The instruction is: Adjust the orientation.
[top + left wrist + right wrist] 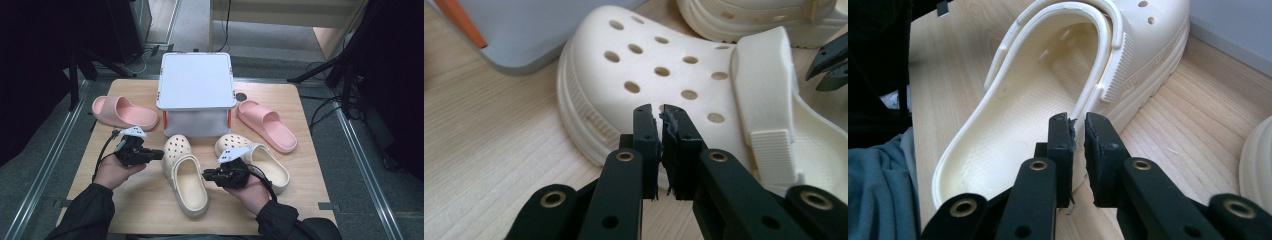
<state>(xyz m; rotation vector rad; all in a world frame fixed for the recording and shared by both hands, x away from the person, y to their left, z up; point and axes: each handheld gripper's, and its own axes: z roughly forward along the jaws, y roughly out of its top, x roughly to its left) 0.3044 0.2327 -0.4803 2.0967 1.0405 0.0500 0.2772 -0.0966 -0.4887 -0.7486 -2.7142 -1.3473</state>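
Note:
A cream clog lies in the middle of the wooden table, toe toward the white box. My left gripper comes in from its left, tips at the side of the holed toe. Its jaws are shut with nothing between them. My right gripper sits at the clog's right side. In the right gripper view the thin side rim runs down into the narrow gap of that gripper, whose jaws are closed on it.
A second cream clog lies right of the first. A white lidded box stands behind both. One pink slide lies at the back left and another at the back right. A person's dark sleeves enter from the bottom edge.

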